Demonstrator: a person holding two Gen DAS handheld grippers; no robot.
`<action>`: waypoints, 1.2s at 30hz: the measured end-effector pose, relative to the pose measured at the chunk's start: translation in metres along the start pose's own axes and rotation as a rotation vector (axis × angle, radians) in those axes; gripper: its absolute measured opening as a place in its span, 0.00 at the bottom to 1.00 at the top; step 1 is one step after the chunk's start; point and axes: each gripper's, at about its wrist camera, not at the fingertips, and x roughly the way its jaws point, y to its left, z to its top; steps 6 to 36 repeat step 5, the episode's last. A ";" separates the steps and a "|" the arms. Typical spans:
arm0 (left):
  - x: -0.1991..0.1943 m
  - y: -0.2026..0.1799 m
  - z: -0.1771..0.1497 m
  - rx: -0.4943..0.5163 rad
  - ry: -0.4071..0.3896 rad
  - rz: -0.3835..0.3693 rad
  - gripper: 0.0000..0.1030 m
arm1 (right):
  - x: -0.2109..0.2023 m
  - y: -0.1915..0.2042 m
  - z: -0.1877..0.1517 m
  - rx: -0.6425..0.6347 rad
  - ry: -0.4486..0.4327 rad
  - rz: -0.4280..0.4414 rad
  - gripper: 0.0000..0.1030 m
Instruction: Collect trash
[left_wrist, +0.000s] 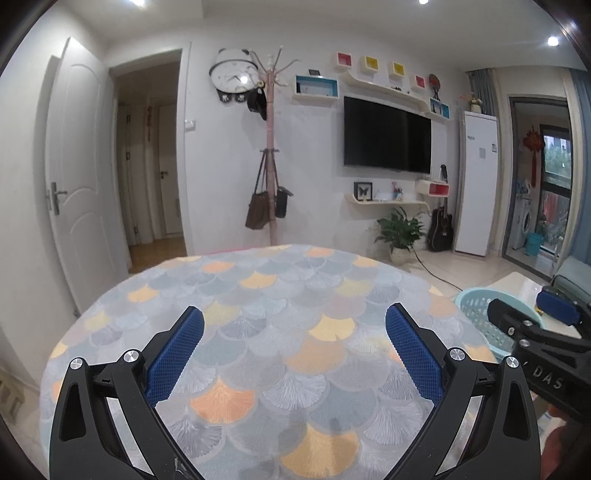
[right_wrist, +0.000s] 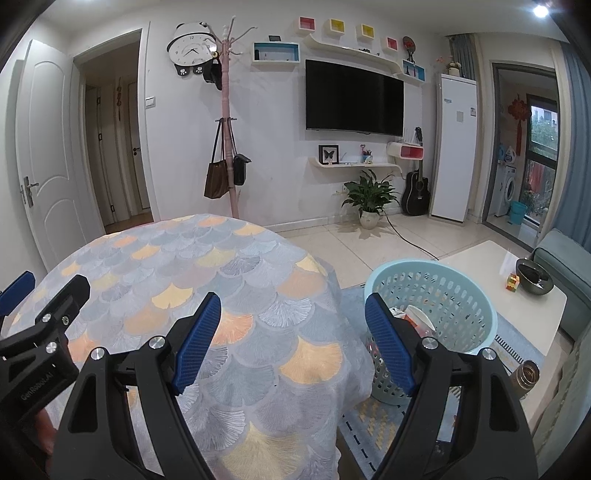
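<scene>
Trash sits inside the pale blue perforated basket (right_wrist: 439, 295), which stands on the rug (right_wrist: 373, 417) just beside the right edge of the cloth-covered table (right_wrist: 236, 280); a white wrapper or cup (right_wrist: 419, 317) and something red-orange show inside it, though the right gripper's finger hides part of the contents, so I cannot say exactly what the pieces are. The left gripper (left_wrist: 295, 354) hovers over the tablecloth (left_wrist: 258, 302) with its blue pads (left_wrist: 173, 358) spread wide and nothing between them. The right gripper (right_wrist: 291, 339) is likewise spread wide and holds nothing; its left finger (right_wrist: 195, 339) lies over the scale-patterned cloth, and its right finger (right_wrist: 391, 347) overlaps the basket's near rim in the view. From the left wrist camera the basket (left_wrist: 476, 306) appears at the table's right side, partly behind the other gripper's black body. Beyond the basket a white coffee table (right_wrist: 480, 266) carries a dark bowl (right_wrist: 533, 277) and a small coloured cube (right_wrist: 512, 282). A potted plant (right_wrist: 369, 199), a black guitar (right_wrist: 416, 188), a wall-mounted television (right_wrist: 354, 98) and a pink coat stand (right_wrist: 227, 110) with bags line the far wall.
</scene>
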 end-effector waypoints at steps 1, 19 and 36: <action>0.000 0.001 0.001 -0.001 0.004 -0.008 0.93 | 0.001 0.001 0.000 -0.001 0.001 -0.002 0.74; -0.003 -0.006 0.003 0.018 0.005 -0.030 0.93 | 0.002 0.003 0.001 0.001 0.004 -0.030 0.74; -0.003 -0.006 0.003 0.018 0.005 -0.030 0.93 | 0.002 0.003 0.001 0.001 0.004 -0.030 0.74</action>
